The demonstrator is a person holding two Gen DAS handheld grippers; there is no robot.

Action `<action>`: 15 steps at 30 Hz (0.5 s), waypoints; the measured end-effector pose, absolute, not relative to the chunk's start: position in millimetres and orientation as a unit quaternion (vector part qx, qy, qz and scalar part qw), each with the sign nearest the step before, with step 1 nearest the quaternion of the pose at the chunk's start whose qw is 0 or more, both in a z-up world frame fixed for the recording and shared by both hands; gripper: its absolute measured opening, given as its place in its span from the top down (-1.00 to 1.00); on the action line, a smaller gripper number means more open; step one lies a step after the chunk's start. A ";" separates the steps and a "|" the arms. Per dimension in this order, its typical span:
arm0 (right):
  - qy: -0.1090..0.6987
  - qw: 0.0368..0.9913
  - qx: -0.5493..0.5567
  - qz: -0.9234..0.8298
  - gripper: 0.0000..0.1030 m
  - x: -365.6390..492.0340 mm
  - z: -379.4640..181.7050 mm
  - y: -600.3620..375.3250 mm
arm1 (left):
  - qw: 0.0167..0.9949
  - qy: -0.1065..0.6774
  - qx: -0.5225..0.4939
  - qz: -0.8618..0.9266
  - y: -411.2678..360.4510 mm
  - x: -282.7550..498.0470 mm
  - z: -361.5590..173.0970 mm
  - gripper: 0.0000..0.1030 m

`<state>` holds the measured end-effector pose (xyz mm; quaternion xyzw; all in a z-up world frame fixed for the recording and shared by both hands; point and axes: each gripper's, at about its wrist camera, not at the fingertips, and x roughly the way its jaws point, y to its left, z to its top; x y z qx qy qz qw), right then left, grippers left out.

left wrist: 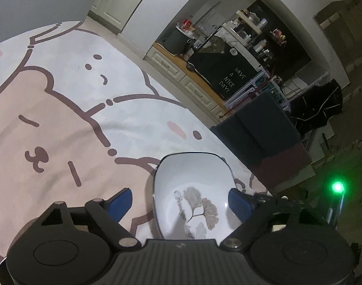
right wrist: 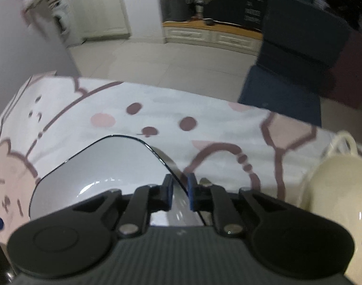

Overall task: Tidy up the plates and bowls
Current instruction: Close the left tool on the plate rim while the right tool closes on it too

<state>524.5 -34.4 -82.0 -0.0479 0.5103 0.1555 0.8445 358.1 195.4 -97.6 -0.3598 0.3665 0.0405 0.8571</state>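
Observation:
A white bowl (left wrist: 192,185) with a dark rim and a brown leaf print inside sits on the cartoon tablecloth (left wrist: 62,95). In the left wrist view my left gripper (left wrist: 181,201) is open, its blue pads either side of the bowl. In the right wrist view my right gripper (right wrist: 180,193) is shut on the dark rim of the white bowl (right wrist: 105,163), one pad inside the rim and one outside. A cream bowl (right wrist: 335,185) with a handle stands to the right of it.
The table's far edge drops to a tiled floor (right wrist: 169,59). A dark blue chair (right wrist: 294,54) stands beyond the right corner. Kitchen cabinets (right wrist: 204,35) and a black appliance line the far wall. A dark dish rim (left wrist: 0,268) shows at the lower left.

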 end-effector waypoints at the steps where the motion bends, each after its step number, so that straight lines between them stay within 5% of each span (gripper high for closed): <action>1: 0.511 0.845 -0.044 0.151 0.78 521.5 -82.0 -39.7 | 0.858 0.367 -0.359 0.036 195.2 358.1 -97.8 -0.63; 9: 0.529 0.833 -0.005 0.160 0.88 497.1 -86.3 -79.8 | 0.862 0.387 -0.328 0.004 189.4 371.7 -112.3 -0.08; 15: 0.527 0.831 -0.018 0.176 0.85 478.6 -84.9 -73.5 | 0.866 0.397 -0.304 0.006 194.1 386.2 -124.7 0.15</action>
